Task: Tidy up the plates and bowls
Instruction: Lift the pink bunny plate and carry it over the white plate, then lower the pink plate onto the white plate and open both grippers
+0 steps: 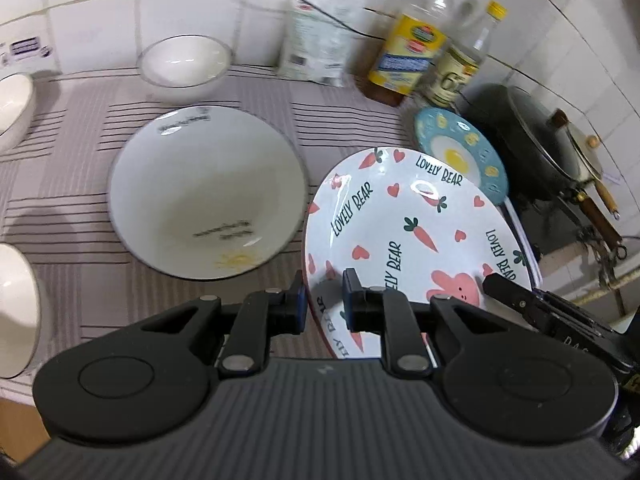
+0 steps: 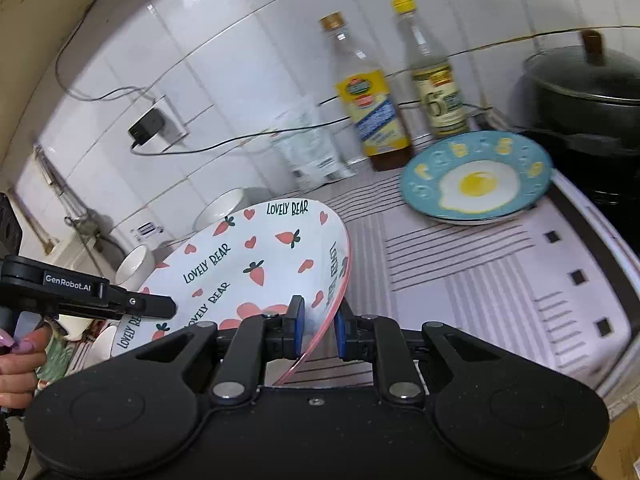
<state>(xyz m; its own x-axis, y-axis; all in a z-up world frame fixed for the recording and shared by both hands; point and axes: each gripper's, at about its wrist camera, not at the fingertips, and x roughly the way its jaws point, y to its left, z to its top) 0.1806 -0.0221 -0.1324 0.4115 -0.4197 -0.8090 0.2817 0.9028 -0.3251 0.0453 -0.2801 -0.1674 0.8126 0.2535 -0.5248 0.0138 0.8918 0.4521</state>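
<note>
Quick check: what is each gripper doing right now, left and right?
Left gripper: shut on the white carrot-and-heart "LOVELY BEAR" plate rim.
Right gripper: shut on the same plate's opposite rim.

Home kitchen. Glossy white ceramic wall tiles (image 2: pixel 248 40) back a bench covered by a pale lilac cloth with dark stripes (image 2: pixel 460 280). Against the wall stand a clear glass bottle with a yellow label and brown liquid (image 2: pixel 370 112) and a clear bottle with a yellow cap (image 2: pixel 434 84). A black lidded cooking pot (image 2: pixel 592 92) sits at the right. Crockery lies on the cloth: a blue plate printed with a fried egg (image 2: pixel 476 180) and a wide white ceramic bowl (image 1: pixel 208 192). A black plug adapter (image 2: pixel 146 126) occupies a wall socket.
</note>
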